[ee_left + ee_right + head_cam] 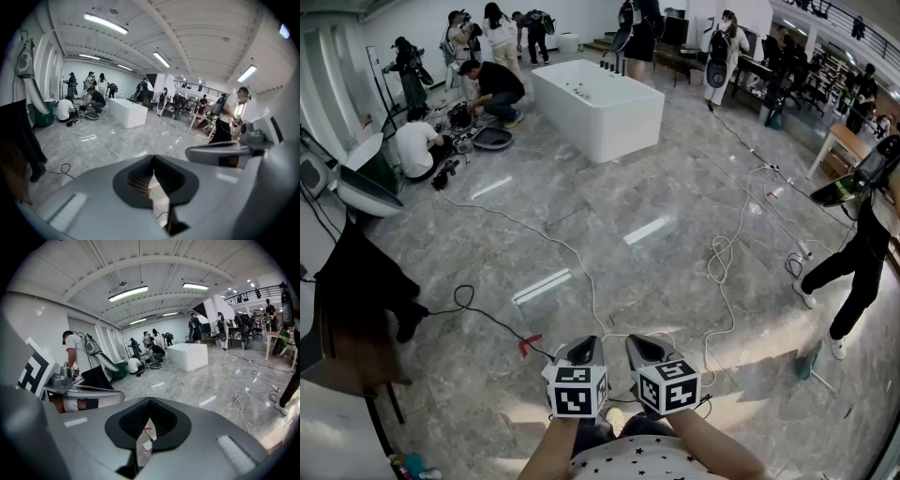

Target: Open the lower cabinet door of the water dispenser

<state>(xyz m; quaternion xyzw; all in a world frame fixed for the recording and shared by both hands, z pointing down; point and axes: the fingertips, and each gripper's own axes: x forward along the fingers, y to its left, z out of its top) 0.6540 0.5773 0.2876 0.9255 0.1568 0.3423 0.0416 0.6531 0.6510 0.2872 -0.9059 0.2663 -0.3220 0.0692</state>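
Observation:
No water dispenser or cabinet door shows in any view. In the head view my left gripper [581,350] and right gripper [641,347] hang side by side just in front of my body, over the grey marble floor, both pointing forward and down. Each has its jaws together with nothing between them. The left gripper view shows its own shut tips [153,159] over the floor, with the right gripper [229,151] beside it. In the right gripper view the shut tips [150,402] point across the hall, and the left gripper [84,393] lies to the left.
A white rectangular tub [598,108] stands ahead in mid-hall. Cables [581,272] trail over the floor, one ending in a red plug [528,345]. People crouch at far left [417,142]; a person stands at right [855,267]. Dark fabric over a chair [356,281] is near left.

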